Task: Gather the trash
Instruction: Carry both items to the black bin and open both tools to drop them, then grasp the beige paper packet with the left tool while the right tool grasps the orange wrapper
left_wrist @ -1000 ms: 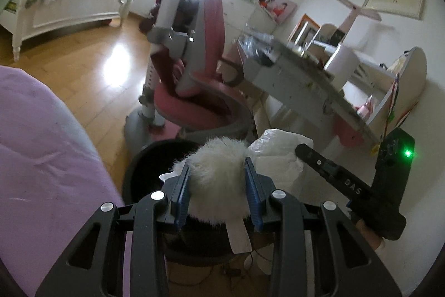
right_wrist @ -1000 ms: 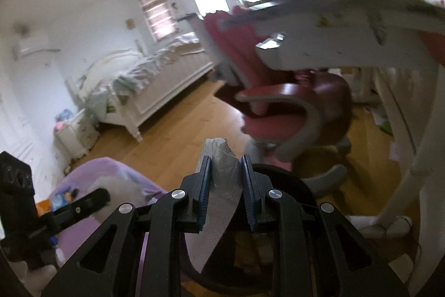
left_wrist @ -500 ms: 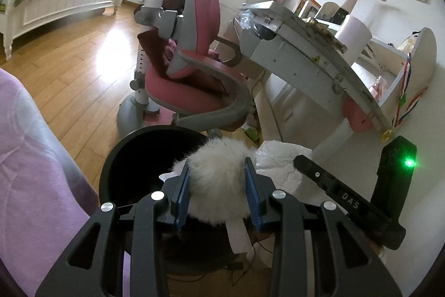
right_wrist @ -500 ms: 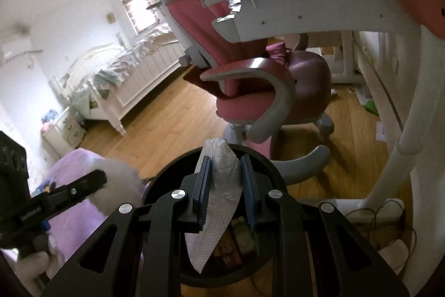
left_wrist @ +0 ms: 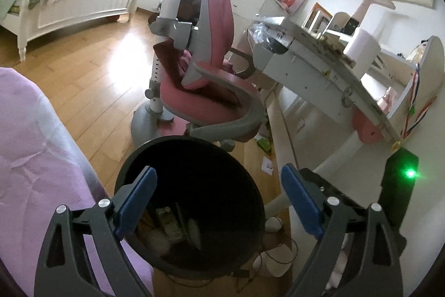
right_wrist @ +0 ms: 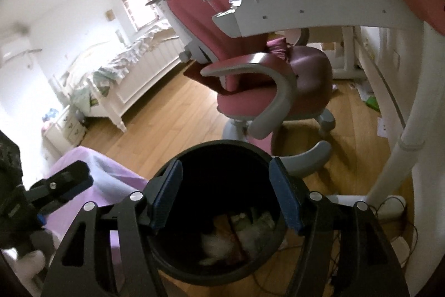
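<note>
Tongs on both sides hang over a black trash bin (left_wrist: 192,146) that stands on the wooden floor (left_wrist: 91,80). We see the left tongs (left_wrist: 219,199) spread wide with nothing between their blue pads (left_wrist: 136,196), poised above the bin's open mouth. The right tongs (right_wrist: 225,196) are spread wide as well and hold nothing, directly over the same bin (right_wrist: 222,146). Down in the bin's dark bottom lies the trash: a white fluffy clump (right_wrist: 219,244) beside pale crumpled wrappers (right_wrist: 256,230); the details are too dim to make out. From the left view the fluffy clump (left_wrist: 161,241) shows faintly near the bin's floor. A purple cover (left_wrist: 30,157) lies just beside the bin on its left. Behind the bin stands a pink chair (left_wrist: 205,91), pushed up near a white counter (left_wrist: 319,68). A white bed (left_wrist: 72,4) sits well apart, across the room.
</note>
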Demonstrator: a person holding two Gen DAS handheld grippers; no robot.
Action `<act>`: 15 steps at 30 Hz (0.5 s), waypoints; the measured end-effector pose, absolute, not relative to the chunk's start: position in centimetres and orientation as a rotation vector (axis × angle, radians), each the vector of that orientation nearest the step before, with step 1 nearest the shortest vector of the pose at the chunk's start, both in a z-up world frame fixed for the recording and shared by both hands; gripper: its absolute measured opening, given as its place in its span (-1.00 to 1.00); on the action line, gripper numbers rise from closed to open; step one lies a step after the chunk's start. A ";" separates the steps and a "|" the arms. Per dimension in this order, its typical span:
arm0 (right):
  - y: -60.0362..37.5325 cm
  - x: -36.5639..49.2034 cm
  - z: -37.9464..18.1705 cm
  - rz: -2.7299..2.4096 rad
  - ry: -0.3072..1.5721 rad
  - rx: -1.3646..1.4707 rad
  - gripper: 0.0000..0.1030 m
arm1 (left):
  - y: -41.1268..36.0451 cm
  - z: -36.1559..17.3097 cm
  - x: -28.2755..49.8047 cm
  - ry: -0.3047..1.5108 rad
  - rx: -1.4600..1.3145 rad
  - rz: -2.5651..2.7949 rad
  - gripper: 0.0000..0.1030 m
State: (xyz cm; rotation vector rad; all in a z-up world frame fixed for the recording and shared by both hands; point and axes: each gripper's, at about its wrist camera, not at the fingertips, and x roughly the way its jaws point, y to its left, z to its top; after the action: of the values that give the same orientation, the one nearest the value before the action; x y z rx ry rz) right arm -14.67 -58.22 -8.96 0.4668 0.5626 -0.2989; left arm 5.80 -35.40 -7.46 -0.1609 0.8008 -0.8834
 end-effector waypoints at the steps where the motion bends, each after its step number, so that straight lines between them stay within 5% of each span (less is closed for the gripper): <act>1: -57.9 -14.5 -8.9 -0.295 0.564 0.463 0.27 | -35.0 -7.2 5.7 0.794 -0.167 -0.881 0.75; 15: -48.6 -9.7 -6.6 -0.106 0.612 0.347 0.27 | -21.0 -3.1 5.5 0.640 -0.336 -0.697 0.76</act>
State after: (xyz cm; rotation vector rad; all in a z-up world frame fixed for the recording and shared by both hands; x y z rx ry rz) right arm -9.67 -48.59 -6.57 0.3470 0.6125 -0.1063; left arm 5.54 -20.96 -3.10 -0.3362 0.6405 -0.6971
